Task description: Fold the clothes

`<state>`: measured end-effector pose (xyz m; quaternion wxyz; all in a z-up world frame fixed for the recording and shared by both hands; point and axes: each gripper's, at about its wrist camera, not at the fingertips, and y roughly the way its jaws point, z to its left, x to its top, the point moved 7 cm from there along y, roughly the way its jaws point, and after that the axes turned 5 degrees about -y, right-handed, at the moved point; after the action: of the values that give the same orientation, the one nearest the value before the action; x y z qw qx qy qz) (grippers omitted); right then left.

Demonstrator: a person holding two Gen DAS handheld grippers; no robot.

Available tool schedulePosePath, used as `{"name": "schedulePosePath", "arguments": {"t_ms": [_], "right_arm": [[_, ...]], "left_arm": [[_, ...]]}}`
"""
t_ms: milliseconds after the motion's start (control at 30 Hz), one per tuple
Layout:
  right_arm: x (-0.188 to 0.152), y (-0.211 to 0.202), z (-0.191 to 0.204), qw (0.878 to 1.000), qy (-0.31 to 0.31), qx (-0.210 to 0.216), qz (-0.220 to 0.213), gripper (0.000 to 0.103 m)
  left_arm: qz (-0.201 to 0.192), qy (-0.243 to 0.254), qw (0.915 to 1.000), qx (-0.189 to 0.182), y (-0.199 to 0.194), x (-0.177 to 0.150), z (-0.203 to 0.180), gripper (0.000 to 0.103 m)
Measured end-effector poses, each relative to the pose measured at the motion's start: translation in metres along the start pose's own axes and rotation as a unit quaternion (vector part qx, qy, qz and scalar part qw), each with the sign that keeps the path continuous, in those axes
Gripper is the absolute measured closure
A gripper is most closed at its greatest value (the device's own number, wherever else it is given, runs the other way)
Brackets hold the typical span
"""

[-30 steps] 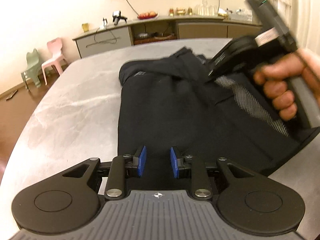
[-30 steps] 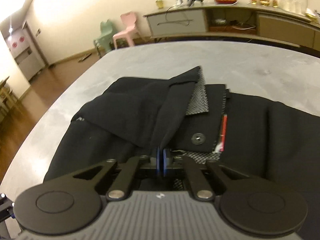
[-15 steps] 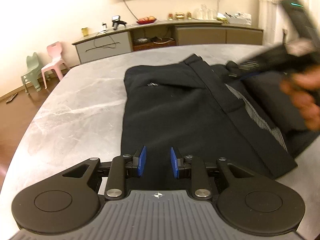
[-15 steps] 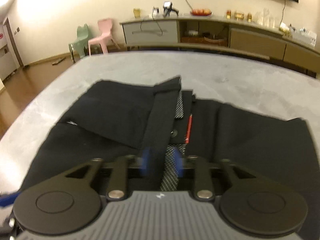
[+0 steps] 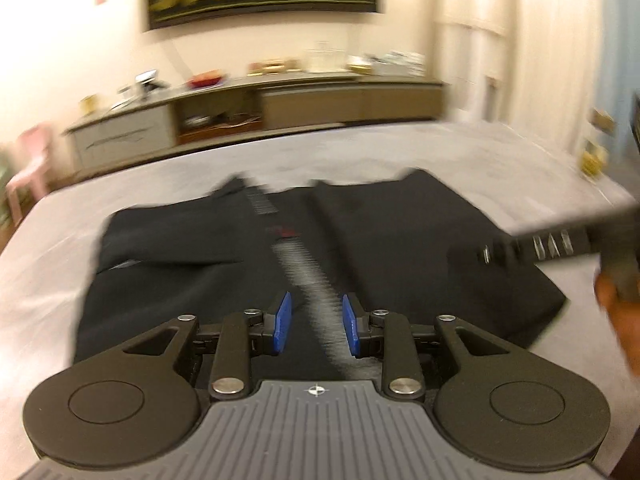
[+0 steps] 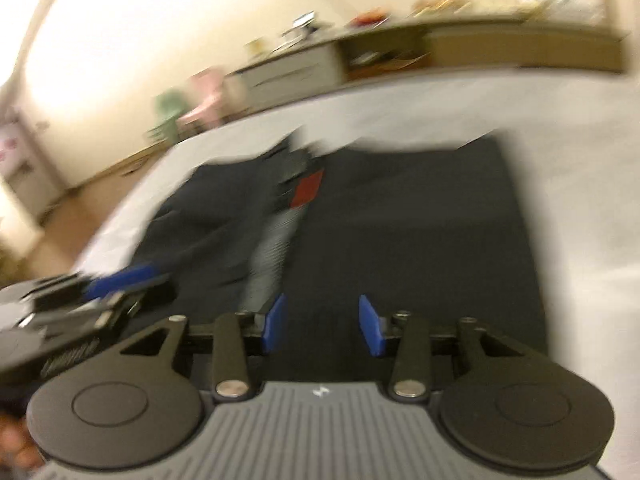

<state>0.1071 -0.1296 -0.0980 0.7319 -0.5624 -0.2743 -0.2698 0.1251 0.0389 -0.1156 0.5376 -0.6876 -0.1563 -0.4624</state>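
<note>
A pair of black trousers point(image 5: 400, 240) lies spread flat across the pale table point(image 5: 360, 148), its waistband flaps turned back to show a grey patterned lining strip and a small red tag point(image 6: 307, 190) near the middle. The left gripper point(image 5: 316, 322) hangs over the near edge of the cloth with its blue pads apart and nothing between them; the right gripper point(image 6: 322, 324) does the same, pads wide apart. Both views are blurred; behind the table stands a long sideboard point(image 5: 256, 108) with small items, and pink and green chairs point(image 6: 188, 104).
</note>
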Motion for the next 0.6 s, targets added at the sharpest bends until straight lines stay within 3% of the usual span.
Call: {"name": "schedulePosePath", "arguments": {"t_ms": [133, 300, 333, 367, 400, 467, 600], "right_arm": [[-0.008, -0.015, -0.055, 0.998, 0.013, -0.068, -0.005, 0.046], [-0.02, -0.001, -0.07, 0.998, 0.015, -0.054, 0.023, 0.046], [-0.022, 0.003, -0.067, 0.998, 0.004, -0.051, 0.026, 0.056], [-0.025, 0.006, -0.064, 0.998, -0.009, -0.049, 0.028, 0.076], [-0.027, 0.007, -0.063, 0.998, -0.018, -0.047, 0.029, 0.084], [-0.029, 0.007, -0.06, 0.998, -0.031, -0.044, 0.032, 0.09], [-0.029, 0.003, -0.068, 0.999, -0.005, -0.029, 0.028, 0.09]], "left_arm": [[0.036, 0.056, 0.9972, 0.034, 0.029, -0.015, -0.022, 0.073], [0.067, 0.065, 0.9926, 0.078, 0.033, -0.028, -0.009, 0.069], [0.068, 0.071, 0.991, 0.091, 0.031, -0.03, -0.004, 0.069], [0.07, 0.074, 0.9893, 0.104, 0.029, -0.031, -0.001, 0.069], [0.074, 0.069, 0.9891, 0.107, 0.026, -0.03, 0.0, 0.069], [0.083, 0.059, 0.9885, 0.112, 0.021, -0.027, 0.0, 0.069], [0.1, 0.037, 0.9869, 0.121, 0.011, -0.021, 0.001, 0.07]]}}
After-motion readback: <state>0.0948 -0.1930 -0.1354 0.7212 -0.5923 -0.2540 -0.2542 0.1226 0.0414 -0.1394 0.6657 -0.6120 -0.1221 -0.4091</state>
